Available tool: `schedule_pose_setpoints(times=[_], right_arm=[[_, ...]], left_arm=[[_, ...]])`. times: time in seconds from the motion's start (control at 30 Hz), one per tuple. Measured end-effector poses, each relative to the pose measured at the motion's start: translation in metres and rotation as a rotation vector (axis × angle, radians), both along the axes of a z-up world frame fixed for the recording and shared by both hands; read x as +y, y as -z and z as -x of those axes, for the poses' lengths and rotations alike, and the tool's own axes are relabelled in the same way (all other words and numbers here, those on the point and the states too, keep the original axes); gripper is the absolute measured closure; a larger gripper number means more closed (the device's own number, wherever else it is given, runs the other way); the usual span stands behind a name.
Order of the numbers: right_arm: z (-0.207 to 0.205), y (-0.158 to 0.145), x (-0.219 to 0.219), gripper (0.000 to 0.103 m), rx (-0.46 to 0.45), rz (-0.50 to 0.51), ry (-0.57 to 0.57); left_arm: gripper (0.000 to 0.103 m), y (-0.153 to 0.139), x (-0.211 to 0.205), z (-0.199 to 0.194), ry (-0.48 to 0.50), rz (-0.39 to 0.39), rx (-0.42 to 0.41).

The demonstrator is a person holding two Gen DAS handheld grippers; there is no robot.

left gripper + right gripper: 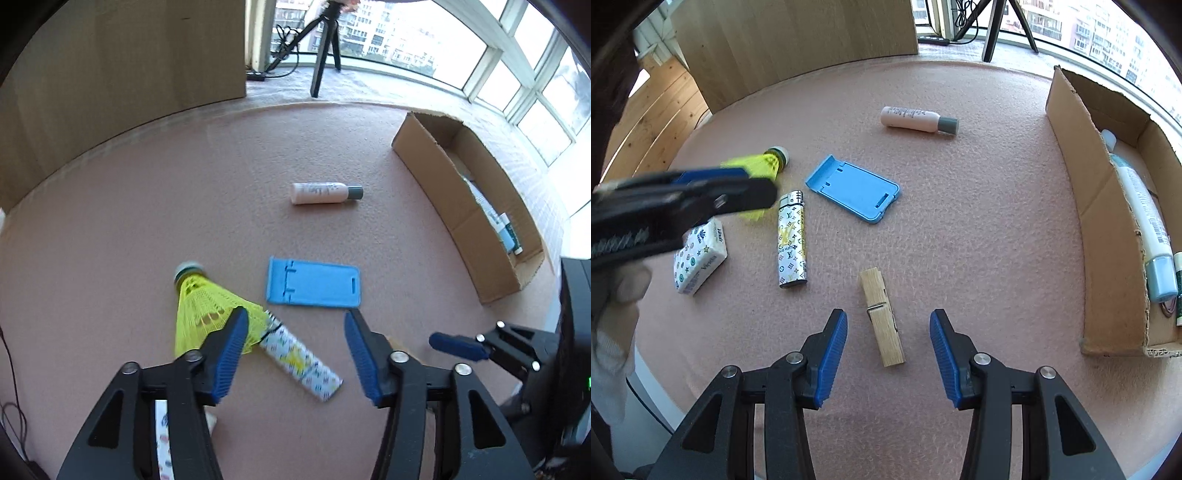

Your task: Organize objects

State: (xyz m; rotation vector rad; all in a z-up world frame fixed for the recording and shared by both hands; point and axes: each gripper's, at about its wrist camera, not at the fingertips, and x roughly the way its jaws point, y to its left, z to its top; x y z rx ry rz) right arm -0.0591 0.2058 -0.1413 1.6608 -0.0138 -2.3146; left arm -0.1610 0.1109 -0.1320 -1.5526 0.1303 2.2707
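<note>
We work over a pink mat (960, 229) with both grippers pointing steeply down. Our left gripper (293, 334) stands open with nothing between its pads; its left finger (231, 354) overlaps the skirt of the yellow shuttlecock (207, 306) in view, and the lighter (299, 360) lies between the fingers, below them on the mat. From the right wrist view that gripper appears as a blurred dark shape at the left, above the tissue pack (700, 254).

Our right gripper (888, 334) is open too, its pads on either side of the near end of the clothespin (882, 317), not touching it. The clothespin lies flat, pointing away from us.

Further off, the blue stand (853, 188) lies flat near the middle of the mat, and the white bottle (918, 120) lies on its side beyond it, cap to the right. At the right edge sits the cardboard box (1097, 192), open at the top, with a tube (1141, 218) lying inside.
</note>
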Motion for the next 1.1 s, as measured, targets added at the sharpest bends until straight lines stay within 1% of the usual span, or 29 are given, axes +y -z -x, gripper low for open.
schedule_pose_setpoints(times=[0.07,0.17,0.23,0.37,0.53,0.63,0.73,0.83,0.93,1.0,1.1], right_arm=[[-0.003,0.0,0.002,0.06,0.005,-0.004,0.003],[-0.008,0.003,0.011,0.06,-0.002,0.01,0.02],[-0.009,0.003,0.014,0.06,-0.004,0.014,0.032],[-0.01,0.002,0.023,0.06,0.001,0.024,0.047],[-0.013,-0.001,0.021,0.06,0.016,0.015,0.035],[-0.011,-0.001,0.018,0.06,0.019,0.007,0.026],[-0.008,-0.001,0.011,0.06,0.024,0.004,0.025],[-0.005,0.0,0.003,0.06,0.034,-0.016,0.013],[-0.006,0.002,-0.002,0.06,0.045,-0.038,0.004],[-0.006,0.003,-0.004,0.06,0.052,-0.054,0.001],[-0.005,0.006,-0.01,0.06,0.065,-0.094,-0.01]], left_arm=[[0.028,0.005,0.014,0.007,0.034,0.024,-0.008],[0.026,0.015,0.034,0.014,0.089,0.079,-0.009],[0.024,0.021,0.044,0.018,0.109,0.094,-0.013],[0.021,0.028,0.051,0.028,0.097,0.121,-0.013],[0.019,0.036,0.057,0.035,0.112,0.153,-0.015],[0.019,0.043,0.058,0.037,0.116,0.161,-0.034],[0.016,0.049,0.057,0.038,0.115,0.177,-0.03],[0.016,0.056,0.055,0.039,0.107,0.163,-0.052],[0.016,0.057,0.055,0.037,0.115,0.164,-0.033],[0.017,0.057,0.053,0.038,0.103,0.149,-0.037],[0.022,0.056,0.051,0.037,0.103,0.142,-0.026]])
